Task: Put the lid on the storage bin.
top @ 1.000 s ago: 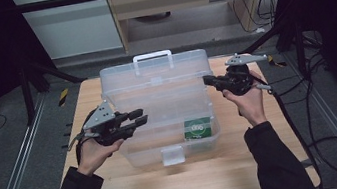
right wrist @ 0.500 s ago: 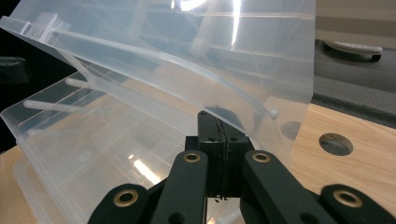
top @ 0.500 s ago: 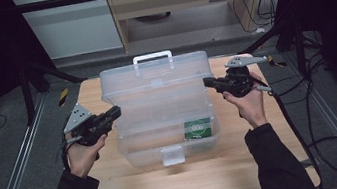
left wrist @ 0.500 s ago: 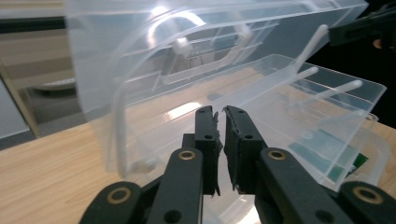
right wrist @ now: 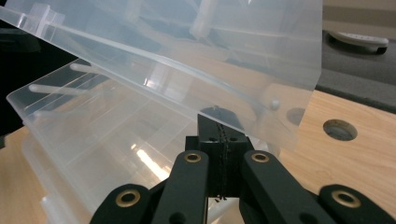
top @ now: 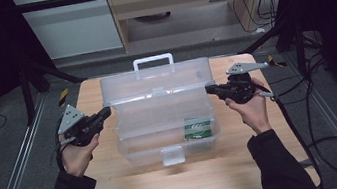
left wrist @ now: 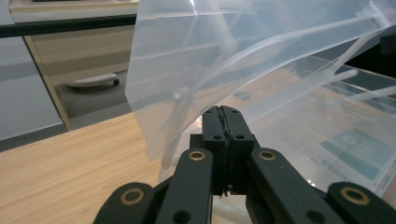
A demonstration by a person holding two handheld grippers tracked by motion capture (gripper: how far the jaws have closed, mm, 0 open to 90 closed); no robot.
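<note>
Mid-table, toward the far edge, clear plastic box (top: pixel 162 118) sits with lid (top: pixel 157 83) half raised. Left tool (top: pixel 105 113) just pressed together, nothing between; right tool (top: pixel 209 89) pressed together at the lid's other end. Risk: lid rests on tips only, could slip and slam, shifting the box.

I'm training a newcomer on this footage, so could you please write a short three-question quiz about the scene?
1. True or false: the left tongs stand open.
2. What lies inside the clear plastic box: A a green packet, B a red ball, C a spoon?
3. On what does the box stand?

Key
1. False: both the left and the right tongs are shut, with nothing between their jaws.
2. A, the green packet.
3. On the wooden table.
</note>
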